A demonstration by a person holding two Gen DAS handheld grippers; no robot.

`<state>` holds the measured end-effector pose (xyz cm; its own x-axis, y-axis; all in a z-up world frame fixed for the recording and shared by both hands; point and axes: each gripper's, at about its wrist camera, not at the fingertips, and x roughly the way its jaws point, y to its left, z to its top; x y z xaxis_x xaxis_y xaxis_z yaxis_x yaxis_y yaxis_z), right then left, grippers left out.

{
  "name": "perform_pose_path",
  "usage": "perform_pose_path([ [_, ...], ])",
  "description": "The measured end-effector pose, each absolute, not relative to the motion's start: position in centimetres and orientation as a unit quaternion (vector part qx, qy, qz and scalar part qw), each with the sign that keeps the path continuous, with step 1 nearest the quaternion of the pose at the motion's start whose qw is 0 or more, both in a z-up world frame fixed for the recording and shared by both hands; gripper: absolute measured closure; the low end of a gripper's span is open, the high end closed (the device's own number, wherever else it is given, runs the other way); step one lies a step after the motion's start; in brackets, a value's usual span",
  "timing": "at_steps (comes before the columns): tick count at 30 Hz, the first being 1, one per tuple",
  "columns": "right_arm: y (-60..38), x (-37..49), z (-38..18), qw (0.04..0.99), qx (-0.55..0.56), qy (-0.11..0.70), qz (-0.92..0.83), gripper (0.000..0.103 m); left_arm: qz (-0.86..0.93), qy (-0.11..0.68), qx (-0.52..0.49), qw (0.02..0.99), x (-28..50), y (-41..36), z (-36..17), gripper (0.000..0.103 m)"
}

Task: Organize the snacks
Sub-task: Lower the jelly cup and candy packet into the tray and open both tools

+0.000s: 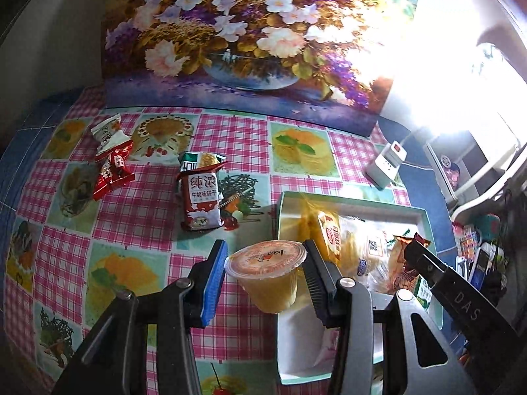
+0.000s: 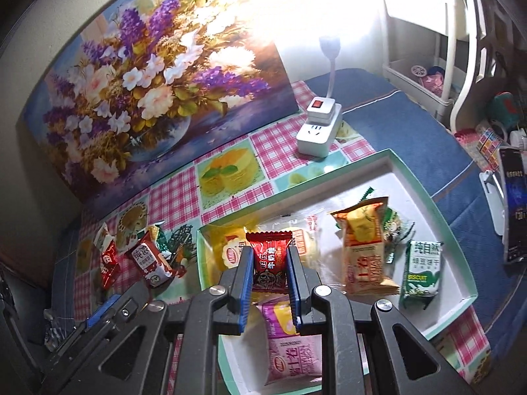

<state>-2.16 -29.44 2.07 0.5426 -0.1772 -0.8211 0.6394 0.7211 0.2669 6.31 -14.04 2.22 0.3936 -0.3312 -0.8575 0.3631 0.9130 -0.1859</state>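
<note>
My left gripper [image 1: 265, 275] is shut on an orange jelly cup [image 1: 268, 276], held above the tablecloth at the left edge of the white tray [image 1: 349, 204]. My right gripper [image 2: 270, 276] is shut on a red candy packet [image 2: 269, 260] over the tray [image 2: 415, 177]. In the tray lie a pink packet [image 2: 291, 352], an orange packet [image 2: 364, 253], a green biscuit packet [image 2: 423, 270] and yellow pastries [image 2: 227, 250]. Outside the tray lie a red milk-biscuit packet [image 1: 201, 202] and two red-and-white candy packets [image 1: 110, 161].
A flower painting [image 1: 243, 33] leans against the wall at the back. A white power socket with a lamp [image 2: 318, 128] stands behind the tray. A white shelf [image 2: 438, 65] and clutter [image 2: 507, 204] are at the right, past the table's blue edge.
</note>
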Motion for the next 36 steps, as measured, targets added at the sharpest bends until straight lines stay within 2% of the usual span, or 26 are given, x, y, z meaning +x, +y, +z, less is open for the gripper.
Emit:
perform_pose_path([
  [20, -31.6, -5.8, -2.0, 0.786, 0.305, 0.461, -0.277, 0.082, -0.253, 0.555, 0.123, 0.783, 1.1, -19.4, -2.3, 0.055],
  [36, -31.7, -5.6, -4.2, 0.765, 0.309, 0.493, -0.276, 0.081, -0.255, 0.571, 0.140, 0.768, 0.9, -20.2, -3.5, 0.055],
])
